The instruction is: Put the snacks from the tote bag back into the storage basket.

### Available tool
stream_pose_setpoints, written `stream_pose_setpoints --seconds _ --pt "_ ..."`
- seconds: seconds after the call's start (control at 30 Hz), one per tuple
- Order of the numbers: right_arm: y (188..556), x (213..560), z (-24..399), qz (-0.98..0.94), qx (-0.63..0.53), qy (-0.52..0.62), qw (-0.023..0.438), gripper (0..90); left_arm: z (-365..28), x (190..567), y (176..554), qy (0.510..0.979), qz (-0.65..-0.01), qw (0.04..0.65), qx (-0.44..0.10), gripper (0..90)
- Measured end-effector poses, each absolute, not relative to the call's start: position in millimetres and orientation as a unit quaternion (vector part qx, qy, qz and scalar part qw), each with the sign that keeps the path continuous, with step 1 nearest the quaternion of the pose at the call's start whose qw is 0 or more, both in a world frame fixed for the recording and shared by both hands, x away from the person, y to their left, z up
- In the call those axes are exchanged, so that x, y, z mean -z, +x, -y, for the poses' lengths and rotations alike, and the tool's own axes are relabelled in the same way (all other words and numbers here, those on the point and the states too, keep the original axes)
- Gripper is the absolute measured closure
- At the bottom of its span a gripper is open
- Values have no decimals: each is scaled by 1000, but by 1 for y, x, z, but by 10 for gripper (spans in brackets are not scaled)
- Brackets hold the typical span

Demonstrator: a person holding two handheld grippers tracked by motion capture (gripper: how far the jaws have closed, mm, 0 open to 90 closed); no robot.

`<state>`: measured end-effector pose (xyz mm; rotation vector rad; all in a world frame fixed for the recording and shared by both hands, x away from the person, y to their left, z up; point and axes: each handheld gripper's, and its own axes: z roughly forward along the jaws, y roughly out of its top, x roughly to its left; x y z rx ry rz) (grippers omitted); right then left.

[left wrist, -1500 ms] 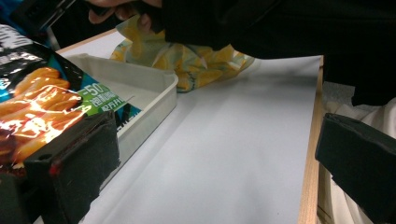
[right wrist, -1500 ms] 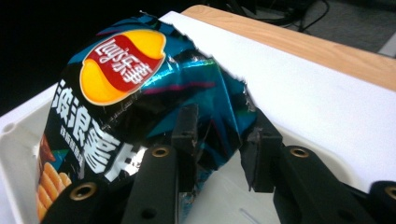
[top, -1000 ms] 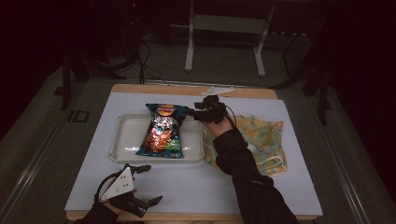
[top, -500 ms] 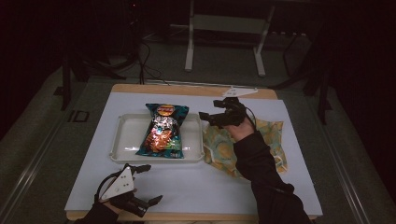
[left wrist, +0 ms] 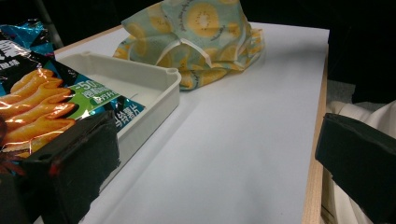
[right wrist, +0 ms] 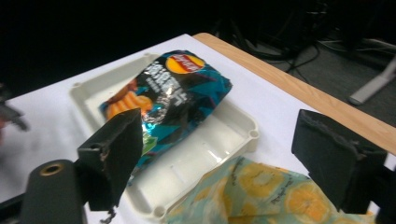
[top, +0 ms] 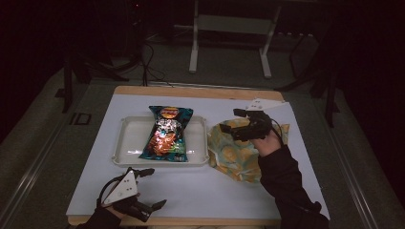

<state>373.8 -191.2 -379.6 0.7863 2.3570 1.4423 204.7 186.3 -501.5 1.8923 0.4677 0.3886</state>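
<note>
My right gripper (top: 240, 125) hangs over the fruit-print cloth bag (top: 234, 152) at the right of the high view — its jaws have just been opening and stand wide, with nothing between them. The chip bag (top: 167, 133) lies in the white tray (top: 125, 143) at the middle. My left gripper (top: 149, 188) sits at the lower left — jaws wide, empty.

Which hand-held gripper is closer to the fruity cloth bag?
Right. The right hand-held gripper hovers over the fruity cloth bag, jaws open. The left hand-held gripper waits at the table's near edge.
</note>
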Motion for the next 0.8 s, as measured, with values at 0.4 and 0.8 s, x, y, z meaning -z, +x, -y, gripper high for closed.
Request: stream_pose_setpoints --seconds 0.4,0.8 --pt "349 382 227 -811 -503 259 146 153 -186 502 205 798 -197 545 -163 3" --pt "327 391 258 -816 -492 248 173 147 -185 502 205 799 -197 544 -163 2"
